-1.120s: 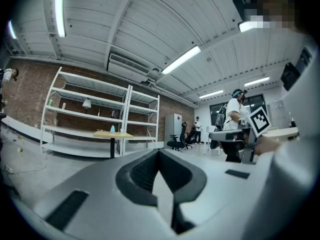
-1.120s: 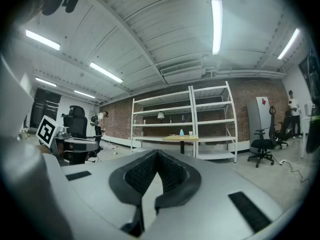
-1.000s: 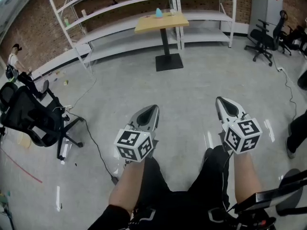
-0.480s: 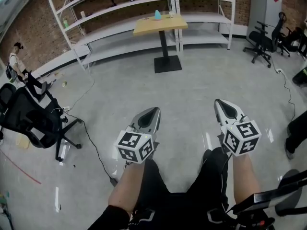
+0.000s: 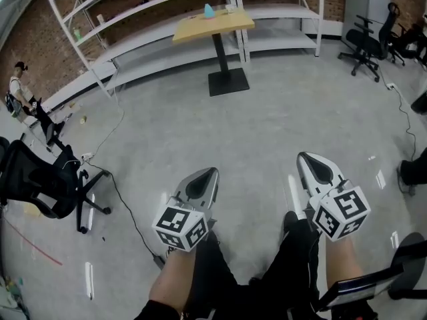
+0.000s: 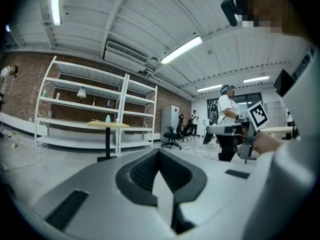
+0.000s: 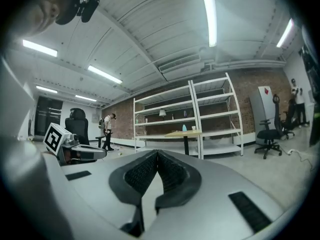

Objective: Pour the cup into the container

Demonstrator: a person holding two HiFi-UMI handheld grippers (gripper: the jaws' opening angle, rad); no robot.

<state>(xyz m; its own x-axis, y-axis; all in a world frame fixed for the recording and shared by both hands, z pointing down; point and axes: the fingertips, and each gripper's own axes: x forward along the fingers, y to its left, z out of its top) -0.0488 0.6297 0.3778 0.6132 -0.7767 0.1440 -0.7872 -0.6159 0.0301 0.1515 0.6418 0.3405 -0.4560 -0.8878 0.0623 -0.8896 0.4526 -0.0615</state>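
- Left hand-held gripper and right hand-held gripper are held closed, jaws together on nothing, out over the floor, presumably because nothing is within reach yet.
- A small blue item and a white item, judged to be the cup and container, are seen on the far tabletop, well apart from both.

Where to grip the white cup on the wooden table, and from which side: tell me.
Probably by its side wall, about halfway up, coming in level from the near side: the white cup seems upright, right of the blue item, so that way is clear. It is too far to tell a handle.
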